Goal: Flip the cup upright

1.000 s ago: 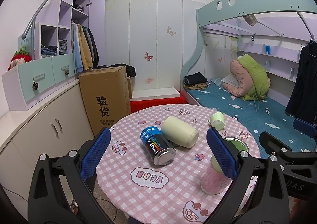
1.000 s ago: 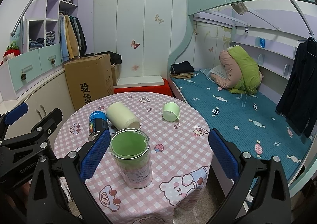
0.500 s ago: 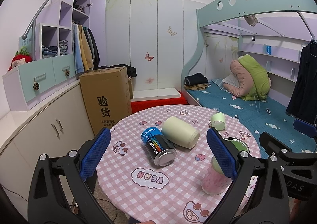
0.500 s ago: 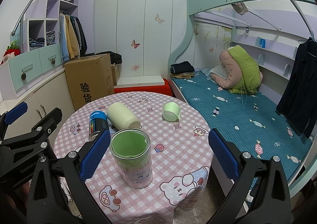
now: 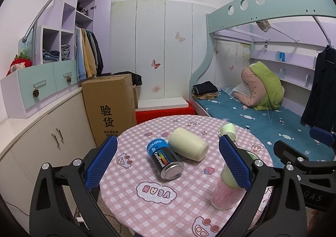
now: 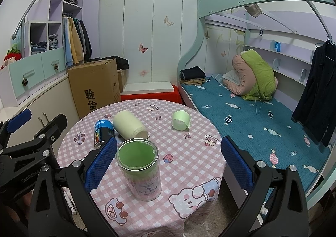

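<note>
Okay, here's what I've got on my feeds. Both claws are spread wide with nothing between the pads: the left gripper (image 5: 167, 166) hangs over the near left edge of the round table (image 6: 195, 165), and the right gripper (image 6: 169, 165) sits at the near right edge.

The thing I care about, the small green cup (image 6: 181, 120), is lying on its side near the far right rim of the pink checked tablecloth, well apart from both grippers. From the left cam I see it (image 5: 228, 130) poking out just above my right-hand blue pad (image 5: 234, 163).

Rest of the clutter: a cream tumbler (image 5: 188, 146) is also tipped over in the middle of the table, with a blue-and-black can (image 5: 164, 162) on its side right next to it; they look like they're touching. Closest to me, a clear jar with a green lining (image 6: 139, 168) stands upright, mouth up, just beside the right gripper's left pad (image 6: 100, 164).

Behind the table there's a cardboard box (image 5: 109, 109) on the floor and a bunk bed (image 6: 252, 109) off to the right.
</note>
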`<state>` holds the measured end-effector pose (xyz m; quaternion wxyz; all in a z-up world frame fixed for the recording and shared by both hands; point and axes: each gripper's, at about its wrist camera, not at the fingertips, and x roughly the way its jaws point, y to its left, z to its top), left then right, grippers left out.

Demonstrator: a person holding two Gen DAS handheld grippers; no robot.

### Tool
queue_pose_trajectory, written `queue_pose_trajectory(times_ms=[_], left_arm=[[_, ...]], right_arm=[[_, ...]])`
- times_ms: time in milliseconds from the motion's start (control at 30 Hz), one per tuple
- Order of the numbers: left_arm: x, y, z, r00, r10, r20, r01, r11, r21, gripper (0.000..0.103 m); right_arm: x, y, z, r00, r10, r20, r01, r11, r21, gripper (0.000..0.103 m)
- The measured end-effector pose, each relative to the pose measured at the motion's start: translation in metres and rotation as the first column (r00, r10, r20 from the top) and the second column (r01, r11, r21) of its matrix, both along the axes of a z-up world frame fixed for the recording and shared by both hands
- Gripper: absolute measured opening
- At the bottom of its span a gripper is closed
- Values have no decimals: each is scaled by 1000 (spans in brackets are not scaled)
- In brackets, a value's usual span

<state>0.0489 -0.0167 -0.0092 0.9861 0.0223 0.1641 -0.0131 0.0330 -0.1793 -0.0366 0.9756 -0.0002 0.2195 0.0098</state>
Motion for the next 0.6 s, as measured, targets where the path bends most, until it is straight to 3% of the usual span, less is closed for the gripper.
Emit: queue_pose_trajectory(times_ms=[600], left_arm=[[-2,-2,3,1000,22,10,-22,1000,15,98]], right_arm=[[0,1,0,1000,3,0,-3,1000,1,95]])
